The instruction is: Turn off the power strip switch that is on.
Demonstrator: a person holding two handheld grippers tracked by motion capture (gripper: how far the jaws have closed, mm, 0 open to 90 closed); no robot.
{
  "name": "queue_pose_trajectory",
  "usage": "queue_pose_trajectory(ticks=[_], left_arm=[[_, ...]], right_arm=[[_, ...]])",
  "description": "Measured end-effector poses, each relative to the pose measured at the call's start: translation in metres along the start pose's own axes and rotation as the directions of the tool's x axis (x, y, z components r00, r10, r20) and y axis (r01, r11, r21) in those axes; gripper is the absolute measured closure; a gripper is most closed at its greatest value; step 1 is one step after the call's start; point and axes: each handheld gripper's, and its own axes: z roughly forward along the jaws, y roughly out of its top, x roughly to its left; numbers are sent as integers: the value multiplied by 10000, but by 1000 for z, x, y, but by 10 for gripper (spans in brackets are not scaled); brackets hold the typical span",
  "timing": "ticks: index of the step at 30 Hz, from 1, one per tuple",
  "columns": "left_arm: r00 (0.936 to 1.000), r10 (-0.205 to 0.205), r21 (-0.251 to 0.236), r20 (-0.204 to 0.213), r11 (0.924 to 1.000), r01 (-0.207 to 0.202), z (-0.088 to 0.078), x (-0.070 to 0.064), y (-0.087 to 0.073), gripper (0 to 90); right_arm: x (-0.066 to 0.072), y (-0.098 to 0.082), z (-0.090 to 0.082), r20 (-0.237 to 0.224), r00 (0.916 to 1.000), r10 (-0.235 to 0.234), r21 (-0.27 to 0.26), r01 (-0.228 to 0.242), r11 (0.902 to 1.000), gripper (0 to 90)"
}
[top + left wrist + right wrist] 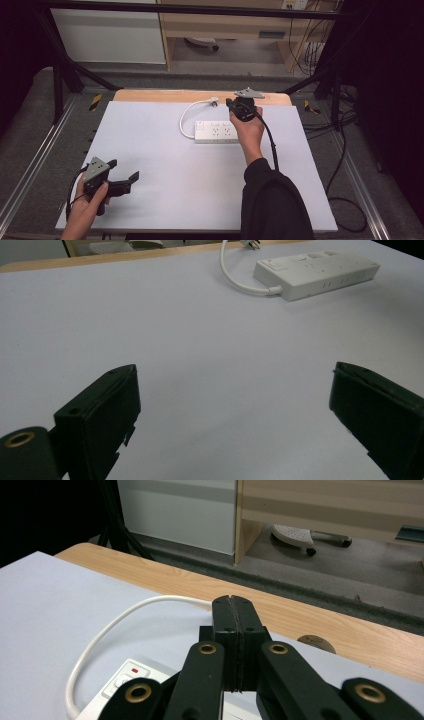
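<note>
At the near left corner of the worktop (165,165), the person's left hand (87,202) holds the left claw (124,176) low over the pale sheet, its jaws spread wide with nothing between them. Further right, toward the far edge, a white power strip (216,132) lies flat, its white cord (190,111) looping back to a plug (214,101) near the wooden edge. Just above the strip's right end, the right hand (248,132) holds the right claw (233,611), jaws pressed together and empty.
</note>
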Motion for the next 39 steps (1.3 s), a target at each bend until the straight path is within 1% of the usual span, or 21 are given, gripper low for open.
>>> queue_pose_trajectory(ticks=[4, 5, 9, 13, 14, 20, 24, 25, 28, 31, 39], left_arm=[[10000, -8, 11, -25, 10000, 8, 0, 1, 0, 60], [10000, -15, 13, -23, 10000, 15, 0, 1, 0, 60], [10000, -27, 8, -35, 10000, 27, 0, 1, 0, 60], [10000, -72, 18, 1, 10000, 72, 1, 1, -1, 60], [10000, -70, 53, 1, 10000, 70, 1, 1, -1, 60], [10000, -22, 23, -29, 10000, 22, 0, 1, 0, 60], [10000, -57, 39, 0, 10000, 57, 1, 2, -1, 60], [10000, -63, 34, -3, 10000, 63, 1, 2, -1, 60], [9999, -112, 16, -12, 9999, 112, 0, 2, -1, 60], [9999, -129, 16, -15, 9999, 129, 0, 2, -1, 60], [10000, -95, 3, 30, 10000, 95, 0, 2, 0, 60]], right_arm=[[-1, -2, 3, 66, 10000, 25, 87, -25, 10000, 900], [-1, -3, 4, 92, 10000, -29, 129, 28, 9999, 900], [-1, -5, 8, 170, 9999, -9, 317, 4, 9995, 900], [0, -6, 13, 136, 9999, 41, 342, -46, 9994, 900], [0, -6, 14, 147, 9998, 131, 342, -136, 9993, 900], [-2, -11, 21, 266, 9995, 192, 535, -206, 9984, 900], [-3, -16, 27, 321, 9990, 310, 671, -331, 9972, 900], [-3, -17, 29, 336, 9986, 401, 700, -424, 9966, 900], [-4, -19, 32, 364, 9981, 501, 705, -526, 9961, 900], [-2, -21, 34, 354, 9980, 517, 712, -541, 9960, 900], [3, -23, 38, 295, 9981, 542, 1001, -569, 9934, 900]])
